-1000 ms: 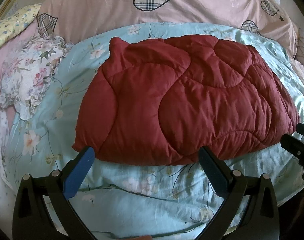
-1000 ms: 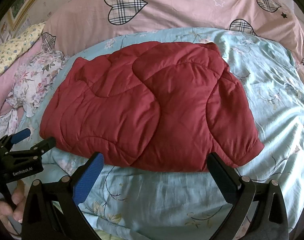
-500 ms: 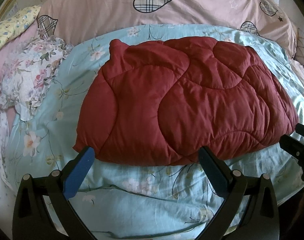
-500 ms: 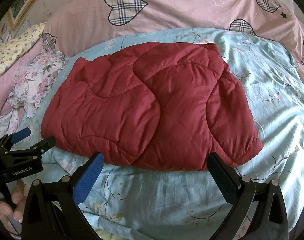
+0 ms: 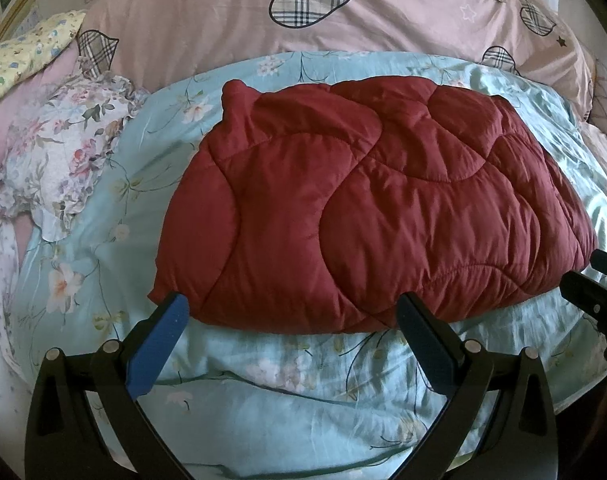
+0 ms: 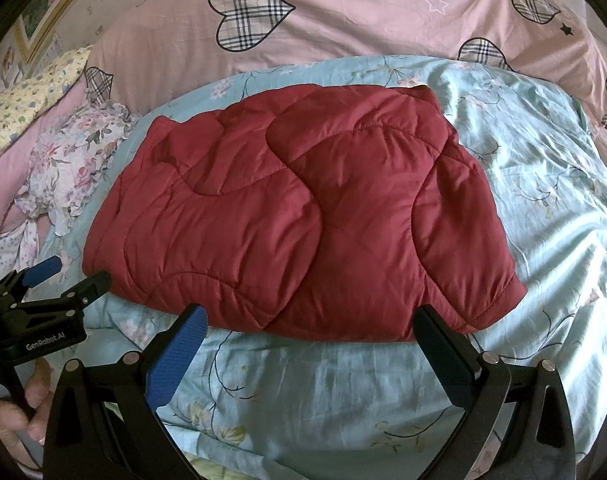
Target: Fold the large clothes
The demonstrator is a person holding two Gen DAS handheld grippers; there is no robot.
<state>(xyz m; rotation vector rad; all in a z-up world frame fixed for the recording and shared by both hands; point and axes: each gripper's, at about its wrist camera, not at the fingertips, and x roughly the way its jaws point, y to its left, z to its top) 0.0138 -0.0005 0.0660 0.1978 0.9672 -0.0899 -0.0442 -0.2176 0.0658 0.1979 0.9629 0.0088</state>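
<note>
While the red quilted jacket (image 5: 375, 216) lies folded into a puffy bundle in the middle of the pale blue flowered bedspread (image 5: 287, 376), both tongs hang just short of its near edge and touch nothing; the left gripper (image 5: 291, 312) has its fingers spread wide apart, a blue pad (image 5: 159, 344) at seven o'clock in the left wrist view and a dark one at five o'clock, with bare bedspread showing between them; the right gripper (image 6: 309, 324) stands the same way, fingers wide apart and empty, its blue pad (image 6: 177, 356) at seven o'clock in the right wrist view; the jacket (image 6: 299, 216) fills the centre of both views, its stitched seams curving across the top and one rounded corner sticking out toward four o'clock in the right wrist view; beyond it, at twelve o'clock, a pink cover with checked hearts (image 6: 343, 20) runs across the bed; at nine to ten o'clock a frilled flowered cloth (image 5: 63, 152) lies bunched beside the bedspread, and above it at ten o'clock a yellow flowered pillow (image 5: 27, 56) shows; seen from the right wrist, the left gripper (image 6: 69, 276) reaches in at eight o'clock, just beside the jacket's left near corner, and a hand (image 6: 19, 408) grips its handle near the lower left rim; seen from the left wrist, the tip of the right gripper (image 5: 591, 280) enters at three to four o'clock, close to the jacket's right edge.
</note>
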